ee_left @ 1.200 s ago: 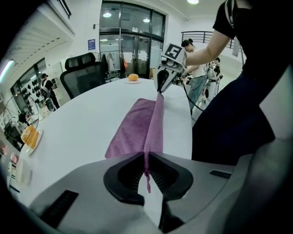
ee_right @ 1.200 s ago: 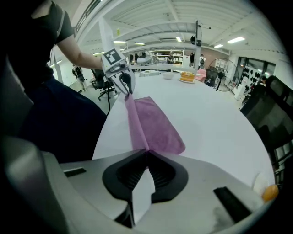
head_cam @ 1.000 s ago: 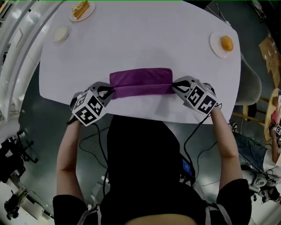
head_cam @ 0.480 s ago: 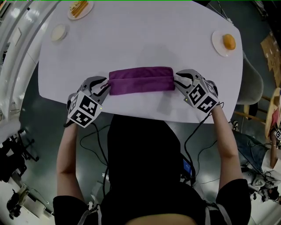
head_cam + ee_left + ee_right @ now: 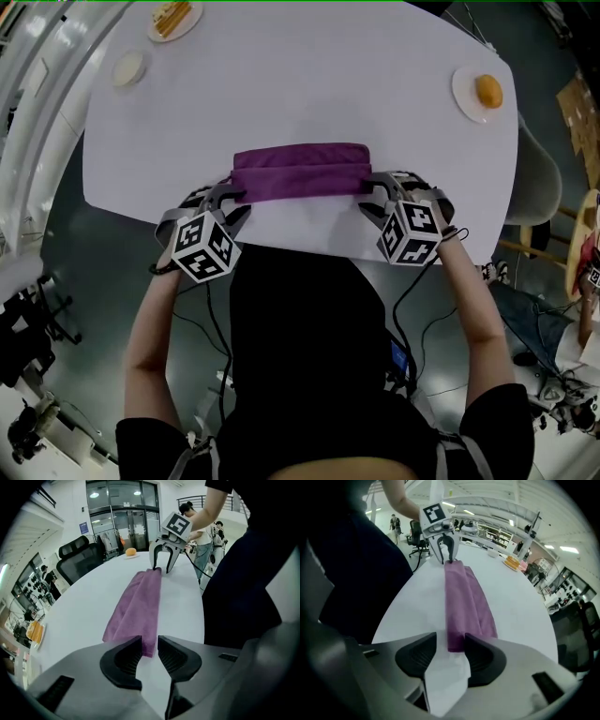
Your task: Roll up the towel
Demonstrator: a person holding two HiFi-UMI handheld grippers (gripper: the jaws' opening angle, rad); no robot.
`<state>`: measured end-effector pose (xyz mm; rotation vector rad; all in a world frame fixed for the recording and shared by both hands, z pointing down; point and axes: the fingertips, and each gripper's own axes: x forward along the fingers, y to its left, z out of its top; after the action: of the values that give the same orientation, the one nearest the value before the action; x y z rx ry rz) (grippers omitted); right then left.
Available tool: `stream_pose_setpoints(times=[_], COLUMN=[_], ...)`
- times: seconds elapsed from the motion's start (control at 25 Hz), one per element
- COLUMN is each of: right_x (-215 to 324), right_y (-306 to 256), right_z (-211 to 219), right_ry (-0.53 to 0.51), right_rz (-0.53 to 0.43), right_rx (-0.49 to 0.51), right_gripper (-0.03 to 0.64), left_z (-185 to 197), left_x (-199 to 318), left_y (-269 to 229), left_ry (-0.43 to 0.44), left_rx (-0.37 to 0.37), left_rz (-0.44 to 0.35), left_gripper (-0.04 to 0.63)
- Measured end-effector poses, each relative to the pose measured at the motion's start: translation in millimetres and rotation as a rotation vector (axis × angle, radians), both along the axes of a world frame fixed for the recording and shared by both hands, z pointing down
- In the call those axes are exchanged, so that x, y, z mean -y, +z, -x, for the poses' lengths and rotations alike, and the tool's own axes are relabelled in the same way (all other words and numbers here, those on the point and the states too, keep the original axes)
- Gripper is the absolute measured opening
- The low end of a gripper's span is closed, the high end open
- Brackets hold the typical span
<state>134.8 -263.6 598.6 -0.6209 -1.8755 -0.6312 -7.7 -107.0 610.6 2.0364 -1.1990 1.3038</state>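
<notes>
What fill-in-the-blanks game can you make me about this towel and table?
1. The towel is ____ in colour.
2. It lies on a ____ table.
3. The round thing on the plate at the right is ____ in colour.
Missing words: purple, white, orange.

A black top [image 5: 300, 394] with short sleeves [image 5: 503, 412] is worn. The left claw [image 5: 232, 195] and the right claw [image 5: 373, 195] are shaped as smooth grey shells and lined with black ribbed pads [image 5: 123, 658]. Each is topped by a white cube [image 5: 204, 248] printed with black square markers. A thin black cable [image 5: 410, 291] is seen hanging below the right claw.
</notes>
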Motion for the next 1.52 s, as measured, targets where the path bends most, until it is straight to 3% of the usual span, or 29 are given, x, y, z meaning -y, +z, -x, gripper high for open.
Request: stream_pose_setpoints(times=[0.08, 0.36, 0.44, 0.52, 0.92, 1.2, 1.52], right_x=[2, 5, 8, 9, 17, 53, 82], right_y=[4, 5, 4, 4, -22, -39, -14], right_z=[0, 3, 5, 6, 18, 51, 80], right_ry=[-0.018, 0.004, 0.013, 0.015, 0.098, 0.200, 0.305], right_rz=[-0.034, -0.011, -0.012, -0.003, 0.175, 0.204, 0.231], right_rx=[0.003, 0.003, 0.017, 0.016, 0.006, 0.052, 0.035], right_gripper=[0.166, 0.163, 0.072, 0.072, 0.049, 0.049, 0.049], left_z=[3, 5, 6, 8, 18, 55, 90], left_x=[-1, 1, 2, 3, 12, 46, 78], left_y=[6, 9, 8, 7, -18, -39, -24], left_ry=[0.002, 0.008, 0.000, -0.006, -0.003, -0.123, -0.214], left_rx=[0.026, 0.025, 0.017, 0.004, -0.049, -0.078, -0.072], left_rz=[0.012, 0.025, 0.030, 0.037, 0.040, -0.026, -0.061], left_gripper=[0.110, 0.110, 0.098, 0.059, 0.037, 0.038, 0.038])
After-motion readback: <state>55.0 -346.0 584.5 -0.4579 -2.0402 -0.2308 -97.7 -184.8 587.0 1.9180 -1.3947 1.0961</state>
